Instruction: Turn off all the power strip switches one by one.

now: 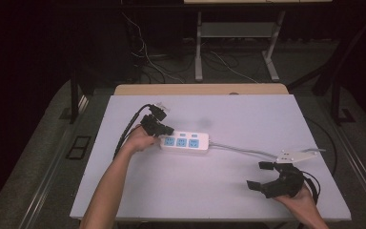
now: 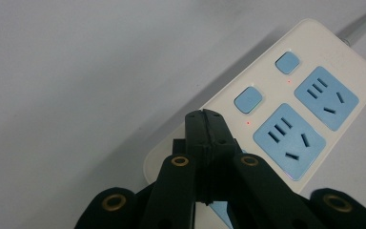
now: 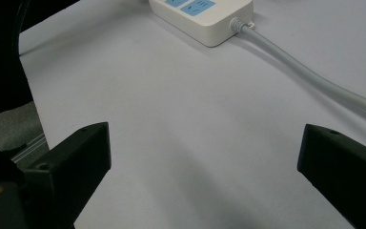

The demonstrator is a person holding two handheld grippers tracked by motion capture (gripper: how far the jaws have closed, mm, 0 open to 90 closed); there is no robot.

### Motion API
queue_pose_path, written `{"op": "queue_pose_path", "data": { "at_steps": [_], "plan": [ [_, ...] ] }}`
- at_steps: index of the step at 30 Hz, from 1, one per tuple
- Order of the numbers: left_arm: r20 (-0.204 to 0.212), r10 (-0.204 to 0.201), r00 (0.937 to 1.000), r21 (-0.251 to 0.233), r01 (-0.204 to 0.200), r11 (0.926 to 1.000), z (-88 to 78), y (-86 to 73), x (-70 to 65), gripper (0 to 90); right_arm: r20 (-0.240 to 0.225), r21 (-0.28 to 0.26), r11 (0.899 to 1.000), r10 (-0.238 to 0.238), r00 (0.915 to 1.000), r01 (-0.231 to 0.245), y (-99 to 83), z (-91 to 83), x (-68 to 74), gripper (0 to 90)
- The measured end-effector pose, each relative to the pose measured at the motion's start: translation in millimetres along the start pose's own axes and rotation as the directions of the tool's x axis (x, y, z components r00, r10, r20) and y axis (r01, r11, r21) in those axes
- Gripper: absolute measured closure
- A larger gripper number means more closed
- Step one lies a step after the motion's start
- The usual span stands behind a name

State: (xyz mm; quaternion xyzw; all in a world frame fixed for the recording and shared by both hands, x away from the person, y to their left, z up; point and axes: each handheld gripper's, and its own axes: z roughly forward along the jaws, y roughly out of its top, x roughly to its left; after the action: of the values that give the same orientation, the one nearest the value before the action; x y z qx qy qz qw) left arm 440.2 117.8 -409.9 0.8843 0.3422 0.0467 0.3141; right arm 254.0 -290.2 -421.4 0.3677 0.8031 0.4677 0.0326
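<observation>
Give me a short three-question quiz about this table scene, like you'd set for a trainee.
1. True or false: the left gripper has its jaws pressed together over the near end of the white power strip.
2. How are the right gripper's jaws standing: A) wide apart, B) closed on the grey cable, C) closed on a plug?
3. How many blue switch buttons does the left gripper view show beside the sockets?

Key: 1 true; 2 A; 3 two, each with a small red light next to it.

The near end of the power strip (image 2: 286,109) is hidden behind the left gripper (image 2: 205,124) – its cable (image 3: 310,71) is cut by the edge.
</observation>
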Motion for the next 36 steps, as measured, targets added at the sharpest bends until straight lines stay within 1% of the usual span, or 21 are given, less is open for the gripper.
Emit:
{"op": "queue_pose_path", "data": {
  "at_steps": [9, 13, 14, 15, 16, 17, 19, 20, 22, 24, 30, 36],
  "plan": [
    [-0.020, 0.012, 0.9997, 0.011, -0.012, 0.9999, -0.1, 1.5, -3.1, 89.7, 0.000, -0.005, 1.000, 0.006, 1.0000, -0.006, 0.0, -1.0, -0.4, 3.8],
    [-0.026, 0.020, 0.9995, 0.025, -0.019, 0.9995, -1.4, 3.9, -3.5, 89.7, -0.001, -0.003, 1.000, 0.007, 1.0000, -0.007, 0.0, -0.7, -0.9, 3.8],
    [-0.012, 0.016, 0.9998, 0.009, -0.015, 0.9998, -4.2, 5.5, -3.1, 89.7, -0.001, -0.002, 1.000, 0.007, 1.0000, -0.007, 0.1, -0.5, -1.1, 3.8],
    [-0.013, 0.019, 0.9997, 0.010, -0.019, 0.9998, -5.2, 6.4, -3.8, 89.7, -0.001, -0.001, 1.000, 0.007, 1.0000, -0.007, 0.1, -0.3, -1.2, 3.8],
    [-0.015, 0.032, 0.9994, 0.016, -0.032, 0.9994, -6.3, 7.1, -4.6, 89.8, -0.001, -0.001, 1.000, 0.007, 1.0000, -0.007, 0.1, -0.1, -1.2, 3.8],
    [-0.008, 0.035, 0.9994, 0.017, -0.035, 0.9993, -7.4, 7.6, -5.4, 89.8, -0.001, -0.001, 1.000, 0.007, 1.0000, -0.007, 0.1, -0.1, -1.2, 3.8],
    [-0.002, 0.039, 0.9992, 0.006, -0.039, 0.9992, -10.4, 8.5, -6.7, 89.7, -0.001, -0.002, 1.000, 0.007, 1.0000, -0.007, 0.2, -0.3, -1.1, 3.8],
    [-0.004, 0.039, 0.9992, -0.001, -0.039, 0.9992, -12.1, 9.2, -7.7, 89.7, -0.001, -0.002, 1.000, 0.006, 1.0000, -0.006, 0.2, -0.4, -1.2, 3.8],
    [-0.012, 0.043, 0.9990, 0.002, -0.043, 0.9991, -14.6, 10.6, -8.4, 89.7, 0.000, -0.005, 1.000, 0.006, 1.0000, -0.006, 0.1, -0.8, -1.3, 3.8],
    [-0.012, 0.053, 0.9985, 0.006, -0.053, 0.9986, -17.6, 12.2, -9.5, 89.7, 0.000, -0.006, 1.000, 0.006, 1.0000, -0.006, 0.1, -1.0, -0.9, 3.8],
    [-0.019, 0.064, 0.9977, -0.005, -0.065, 0.9979, -26.1, 17.7, -12.3, 89.7, -0.001, -0.005, 1.000, 0.006, 1.0000, -0.006, 0.1, -0.9, -0.9, 3.8],
    [-0.017, 0.083, 0.9964, -0.013, -0.084, 0.9964, -35.8, 25.4, -17.4, 89.6, -0.001, -0.005, 1.000, 0.006, 1.0000, -0.006, 0.2, -0.8, -0.6, 3.8]
  ]
}}
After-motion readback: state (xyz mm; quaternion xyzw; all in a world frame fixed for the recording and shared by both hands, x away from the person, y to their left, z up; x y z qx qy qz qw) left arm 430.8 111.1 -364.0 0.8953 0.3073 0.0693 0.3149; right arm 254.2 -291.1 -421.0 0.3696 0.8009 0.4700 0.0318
